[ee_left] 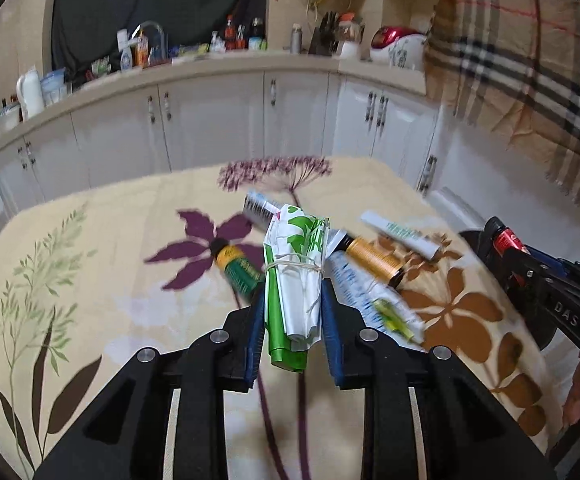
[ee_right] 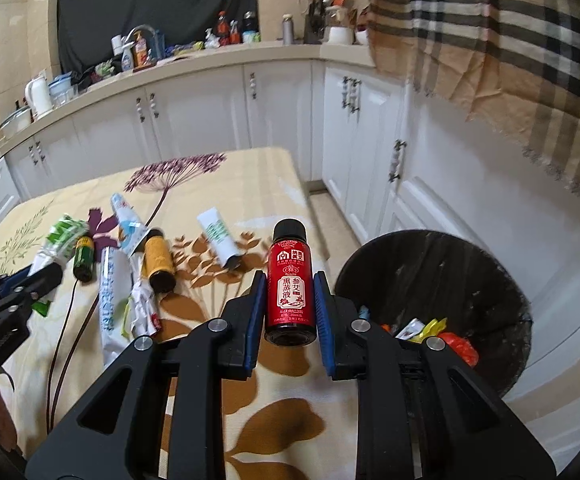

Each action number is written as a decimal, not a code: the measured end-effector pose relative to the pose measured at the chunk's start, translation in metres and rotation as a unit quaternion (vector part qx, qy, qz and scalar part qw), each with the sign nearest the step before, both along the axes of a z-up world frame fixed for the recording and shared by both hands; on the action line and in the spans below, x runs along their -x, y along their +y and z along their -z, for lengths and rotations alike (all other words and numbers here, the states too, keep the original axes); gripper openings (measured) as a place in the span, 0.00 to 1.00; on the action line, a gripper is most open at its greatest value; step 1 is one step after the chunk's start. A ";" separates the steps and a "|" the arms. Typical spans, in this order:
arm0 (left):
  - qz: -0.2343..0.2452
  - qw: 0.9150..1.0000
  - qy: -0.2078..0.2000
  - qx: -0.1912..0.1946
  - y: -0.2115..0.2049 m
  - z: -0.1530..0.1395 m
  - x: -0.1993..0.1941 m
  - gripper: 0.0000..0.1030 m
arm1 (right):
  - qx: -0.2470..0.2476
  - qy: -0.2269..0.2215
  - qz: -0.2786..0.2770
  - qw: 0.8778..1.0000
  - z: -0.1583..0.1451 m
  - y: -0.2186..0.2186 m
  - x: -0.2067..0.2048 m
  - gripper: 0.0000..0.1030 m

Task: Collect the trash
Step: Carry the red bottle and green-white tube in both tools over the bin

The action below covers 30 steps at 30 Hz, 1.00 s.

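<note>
The right tool (ee_right: 290, 304) is clenching an upright red bottle (ee_right: 290, 286) above the desk (ee_right: 282, 412), just left of the black trash bin (ee_right: 441, 276). Carry it over the rim before loosening the grip. The left tool (ee_left: 293, 312) is clenching a banded green-and-white wrapper bundle (ee_left: 295, 276); hold it level above the remaining tubes and wait behind.

On table (ee_right: 250, 184): tube (ee_right: 218, 236) far right, bottles (ee_right: 158, 264) and wrappers (ee_right: 110, 292) left of it. Right of table, on floor: bin (ee_right: 429, 264) with scraps (ee_right: 455, 344) inside. Behind: counter (ee_right: 210, 62).
</note>
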State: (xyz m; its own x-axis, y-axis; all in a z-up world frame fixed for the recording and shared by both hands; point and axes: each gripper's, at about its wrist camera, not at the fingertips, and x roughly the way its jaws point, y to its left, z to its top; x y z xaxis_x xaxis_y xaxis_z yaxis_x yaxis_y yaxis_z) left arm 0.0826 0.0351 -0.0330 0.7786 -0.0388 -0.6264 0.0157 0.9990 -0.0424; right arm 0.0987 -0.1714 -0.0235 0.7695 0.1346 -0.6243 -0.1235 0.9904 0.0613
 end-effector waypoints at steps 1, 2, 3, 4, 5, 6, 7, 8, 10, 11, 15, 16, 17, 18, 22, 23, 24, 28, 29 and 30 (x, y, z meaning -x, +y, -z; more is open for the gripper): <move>0.004 1.000 -0.009 0.001 -0.003 -0.004 0.001 0.26 | 0.002 -0.005 0.007 1.000 -0.003 -0.004 0.001 0.22; 0.009 1.000 -0.013 0.002 -0.006 -0.006 0.001 0.26 | 0.004 -0.009 0.013 1.000 -0.005 -0.008 0.002 0.22; 0.015 1.000 -0.017 0.003 -0.010 -0.008 0.001 0.26 | 0.004 -0.012 0.017 1.000 -0.006 -0.011 0.002 0.22; 0.020 1.000 -0.019 0.004 -0.013 -0.010 0.001 0.26 | 0.006 -0.016 0.025 1.000 -0.008 -0.016 0.003 0.22; 0.025 0.999 -0.022 0.005 -0.017 -0.012 0.000 0.26 | 0.007 -0.019 0.032 0.999 -0.009 -0.021 0.004 0.22; 0.031 0.999 -0.025 0.006 -0.022 -0.013 -0.001 0.26 | 0.008 -0.021 0.038 0.999 -0.010 -0.025 0.004 0.22; 0.035 0.999 -0.027 0.007 -0.027 -0.015 -0.002 0.26 | 0.009 -0.023 0.044 0.999 -0.011 -0.030 0.004 0.22; 0.040 0.999 -0.030 0.010 -0.032 -0.016 -0.003 0.26 | 0.011 -0.026 0.053 0.998 -0.013 -0.036 0.005 0.22; 0.050 0.998 -0.034 0.014 -0.042 -0.018 -0.007 0.26 | 0.015 -0.030 0.068 0.997 -0.014 -0.046 0.005 0.22; 0.058 0.997 -0.038 0.017 -0.049 -0.020 -0.009 0.26 | 0.017 -0.033 0.076 0.996 -0.015 -0.052 0.005 0.22; 0.083 0.995 -0.050 0.020 -0.075 -0.025 -0.015 0.26 | 0.025 -0.042 0.106 0.993 -0.018 -0.076 0.006 0.22; 0.091 0.994 -0.053 0.019 -0.084 -0.026 -0.017 0.26 | 0.026 -0.044 0.115 0.992 -0.019 -0.083 0.006 0.22; 0.100 0.993 -0.054 0.018 -0.092 -0.026 -0.020 0.26 | 0.027 -0.046 0.120 0.991 -0.019 -0.087 0.006 0.22; 0.107 0.993 -0.056 0.018 -0.100 -0.026 -0.022 0.26 | 0.027 -0.047 0.126 0.991 -0.019 -0.091 0.006 0.22; 0.129 0.990 -0.060 0.017 -0.126 -0.026 -0.030 0.26 | 0.035 -0.051 0.147 0.987 -0.016 -0.107 0.004 0.22; 0.134 0.989 -0.060 0.016 -0.132 -0.025 -0.031 0.26 | 0.038 -0.052 0.152 0.986 -0.016 -0.110 0.003 0.22; 0.138 0.988 -0.061 0.015 -0.137 -0.024 -0.032 0.26 | 0.039 -0.052 0.155 0.986 -0.015 -0.112 0.002 0.22; 0.153 0.986 -0.061 0.006 -0.159 -0.020 -0.039 0.26 | 0.036 -0.050 0.166 0.984 -0.010 -0.124 -0.002 0.22; 0.155 0.986 -0.060 0.005 -0.164 -0.019 -0.043 0.26 | 0.036 -0.050 0.169 0.984 -0.009 -0.126 -0.003 0.22; 0.158 0.986 -0.059 0.004 -0.168 -0.018 -0.045 0.27 | 0.035 -0.049 0.171 0.983 -0.007 -0.129 -0.005 0.22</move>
